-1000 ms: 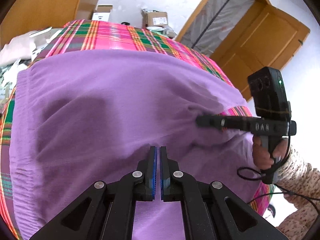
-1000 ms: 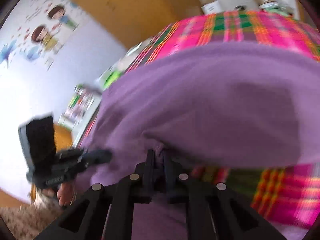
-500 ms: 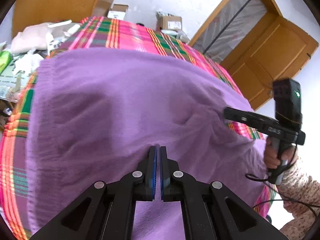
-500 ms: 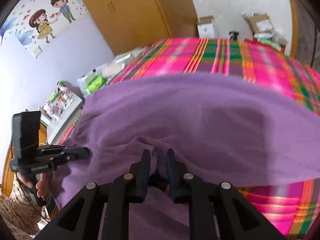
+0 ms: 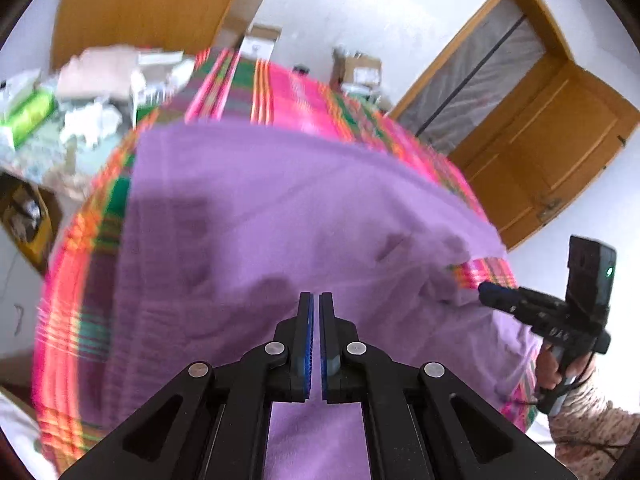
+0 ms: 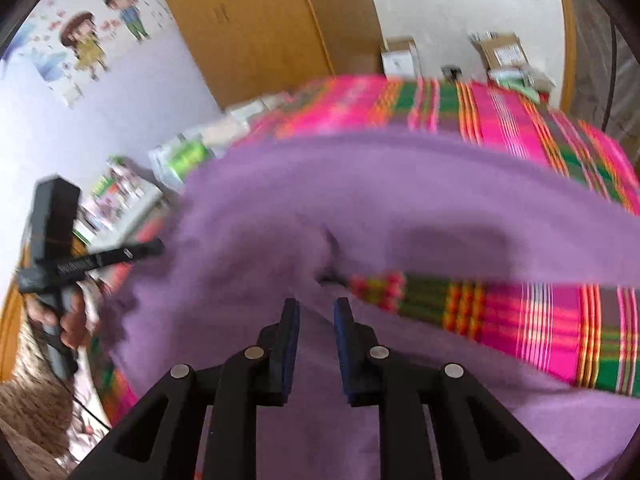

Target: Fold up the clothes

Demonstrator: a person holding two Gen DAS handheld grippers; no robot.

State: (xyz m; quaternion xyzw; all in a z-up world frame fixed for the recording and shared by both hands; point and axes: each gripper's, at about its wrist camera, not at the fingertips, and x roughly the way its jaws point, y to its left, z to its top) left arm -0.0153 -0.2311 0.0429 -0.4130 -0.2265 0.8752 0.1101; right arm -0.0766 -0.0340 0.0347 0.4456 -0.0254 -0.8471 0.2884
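Purple garment point(image 5: 280, 216) spread over plaid bedcover point(image 5: 288, 96).

One purple garment point(image 5: 280, 216), one plaid bedcover point(image 5: 288, 96), two tongs point(image 5: 314, 312) point(image 6: 316, 308), three cardboard boxes point(image 6: 398, 56).
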